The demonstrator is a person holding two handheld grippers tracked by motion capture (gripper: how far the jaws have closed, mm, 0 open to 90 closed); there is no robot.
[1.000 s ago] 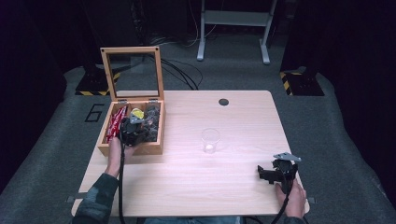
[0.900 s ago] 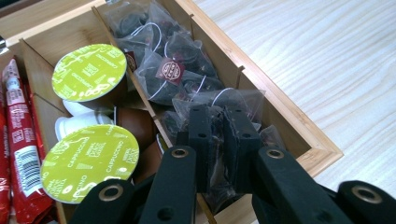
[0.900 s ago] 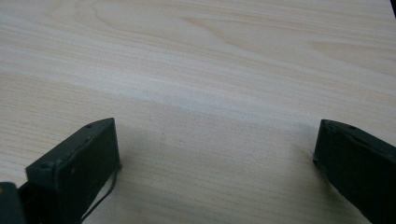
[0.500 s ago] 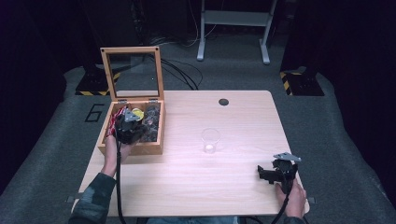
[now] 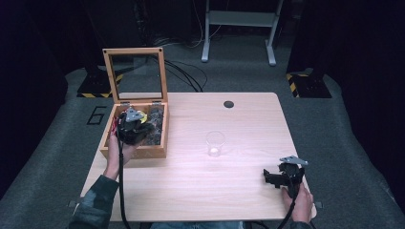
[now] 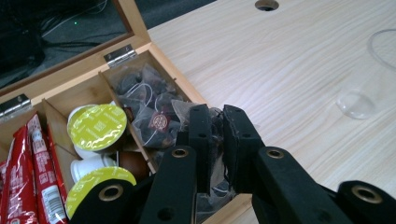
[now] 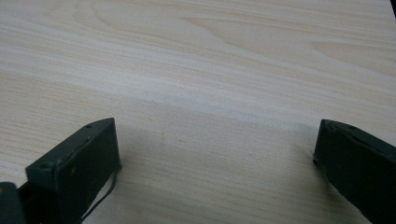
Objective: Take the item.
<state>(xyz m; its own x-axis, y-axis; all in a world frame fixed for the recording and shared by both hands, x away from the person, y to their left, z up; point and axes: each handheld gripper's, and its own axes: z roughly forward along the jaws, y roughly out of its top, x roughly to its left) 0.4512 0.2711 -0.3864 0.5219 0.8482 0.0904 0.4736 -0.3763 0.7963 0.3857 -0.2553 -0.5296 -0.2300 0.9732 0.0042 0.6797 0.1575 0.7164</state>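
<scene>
Tea bag is pinched between the closed jaws of the left gripper, above the wooden box. It is judged light, soft, crushable; best held by its mesh edge. Right gripper is held open over the table.

One wooden box with one glass-paned lid stood on the one table, and one clear glass stood apart from it. Inside the box, two yellow-green-lidded capsules showed plainly, with one white capsule between them. At least two red sachets lay beside them, and the tea bags were too heaped to count. Two grippers were there, the left gripper and the right gripper.
</scene>
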